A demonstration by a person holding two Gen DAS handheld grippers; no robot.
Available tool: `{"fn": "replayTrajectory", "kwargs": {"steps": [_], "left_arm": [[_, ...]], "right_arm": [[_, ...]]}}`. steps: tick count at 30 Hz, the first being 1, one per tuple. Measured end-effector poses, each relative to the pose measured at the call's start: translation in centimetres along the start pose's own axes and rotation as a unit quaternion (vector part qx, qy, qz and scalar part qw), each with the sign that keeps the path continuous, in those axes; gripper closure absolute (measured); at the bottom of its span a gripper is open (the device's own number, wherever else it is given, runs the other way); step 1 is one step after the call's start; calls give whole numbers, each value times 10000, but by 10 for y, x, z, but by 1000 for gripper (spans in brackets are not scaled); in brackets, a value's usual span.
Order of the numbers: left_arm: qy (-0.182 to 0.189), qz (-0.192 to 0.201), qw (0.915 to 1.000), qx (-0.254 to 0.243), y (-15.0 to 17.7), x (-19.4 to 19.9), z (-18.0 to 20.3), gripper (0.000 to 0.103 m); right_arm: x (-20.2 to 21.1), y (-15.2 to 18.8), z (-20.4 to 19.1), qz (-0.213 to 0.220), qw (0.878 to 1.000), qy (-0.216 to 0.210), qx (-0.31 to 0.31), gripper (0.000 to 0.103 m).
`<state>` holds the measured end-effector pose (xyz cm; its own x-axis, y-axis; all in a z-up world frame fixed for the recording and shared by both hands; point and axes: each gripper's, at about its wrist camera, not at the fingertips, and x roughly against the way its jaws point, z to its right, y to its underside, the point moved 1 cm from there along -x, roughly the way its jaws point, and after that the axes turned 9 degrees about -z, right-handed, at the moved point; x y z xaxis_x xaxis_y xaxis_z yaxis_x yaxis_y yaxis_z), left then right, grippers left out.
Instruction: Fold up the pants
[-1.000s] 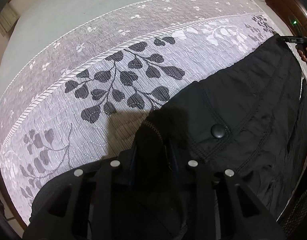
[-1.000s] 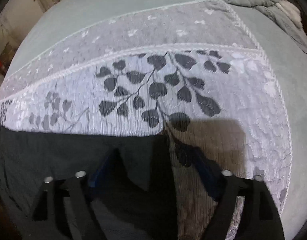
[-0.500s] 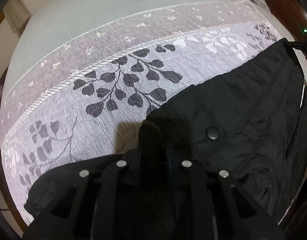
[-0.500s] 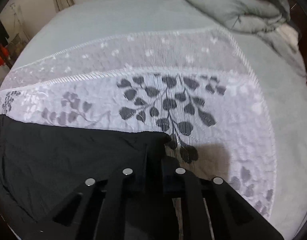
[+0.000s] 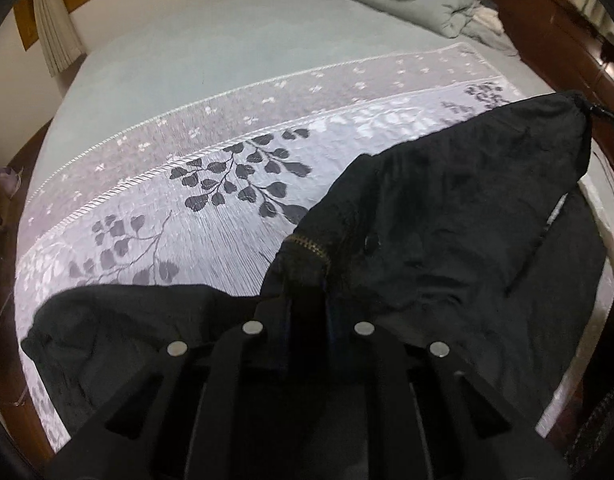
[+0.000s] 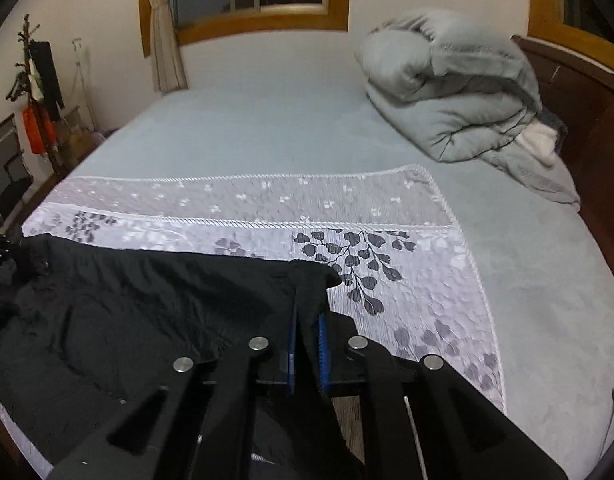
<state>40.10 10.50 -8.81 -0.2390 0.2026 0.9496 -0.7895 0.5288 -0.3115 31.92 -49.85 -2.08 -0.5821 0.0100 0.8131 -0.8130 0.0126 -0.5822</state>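
**Pants [image 5: 447,216] lifted at the waistband over the bedspread**

The black pants are hanging partly raised above the leaf-patterned bedspread [image 6: 407,280], near its front edge. The left gripper [image 5: 307,292] has just been closing; its fingers are pinching fabric beside the brass zipper [image 5: 307,245]. The right gripper [image 6: 307,320], fingers nearly together, is clamping the waistband corner. A grey quilt [image 6: 459,92] is lying well beyond the bedspread.

You have black pants [image 5: 447,208] of thin, matt, crinkled cloth with a brass-toned metal zipper [image 5: 309,245]. They lie on a lilac bedspread [image 6: 407,280], finely ribbed with a faint sheen and corded edging. Behind it sit a soft matt grey duvet [image 6: 455,100] and a glossy wooden headboard [image 6: 587,92].
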Motion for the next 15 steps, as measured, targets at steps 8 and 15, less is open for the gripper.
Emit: {"fn": "replayTrajectory", "kwargs": {"steps": [8, 15], "left_arm": [[46, 354, 9993, 123, 51, 54, 29, 92], [148, 414, 9986, 289, 107, 75, 60, 93]], "right_arm": [[53, 53, 18, 390, 9975, -220, -546, 95], [80, 107, 19, 376, 9963, -231, -733, 96]]}}
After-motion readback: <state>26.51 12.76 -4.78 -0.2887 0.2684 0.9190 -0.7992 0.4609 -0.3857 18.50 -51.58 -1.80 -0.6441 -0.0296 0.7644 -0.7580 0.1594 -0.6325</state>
